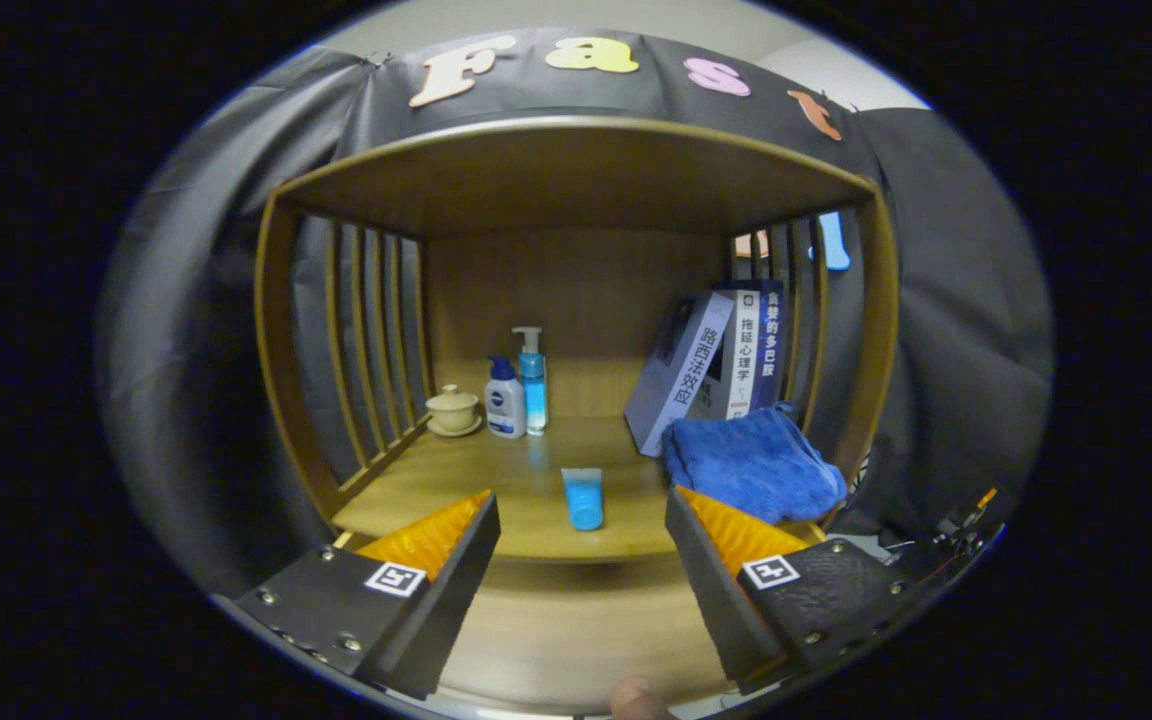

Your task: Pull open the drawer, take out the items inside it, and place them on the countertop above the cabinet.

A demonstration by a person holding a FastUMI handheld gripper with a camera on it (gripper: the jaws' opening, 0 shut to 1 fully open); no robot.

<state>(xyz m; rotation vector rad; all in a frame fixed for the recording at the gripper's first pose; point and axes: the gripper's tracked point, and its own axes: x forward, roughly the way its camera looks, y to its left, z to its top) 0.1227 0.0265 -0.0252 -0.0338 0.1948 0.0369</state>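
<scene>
My gripper (581, 525) is open, its fingers spread wide with nothing between them. Just beyond the fingertips a small blue tube (583, 498) lies on the wooden countertop (456, 480), near its front edge. A blue folded cloth (751, 462) rests on the countertop ahead of the right finger. Below the countertop's edge, between the fingers, I see the wooden cabinet front (576, 630); whether this is the drawer, and whether it is open, I cannot tell.
At the back left stand a white pump bottle (504, 398), a taller blue pump bottle (533, 380) and a lidded cup on a saucer (453, 410). Books (716, 365) lean at the back right. Slatted wooden sides and a roof enclose the shelf. A fingertip (636, 695) shows at the bottom.
</scene>
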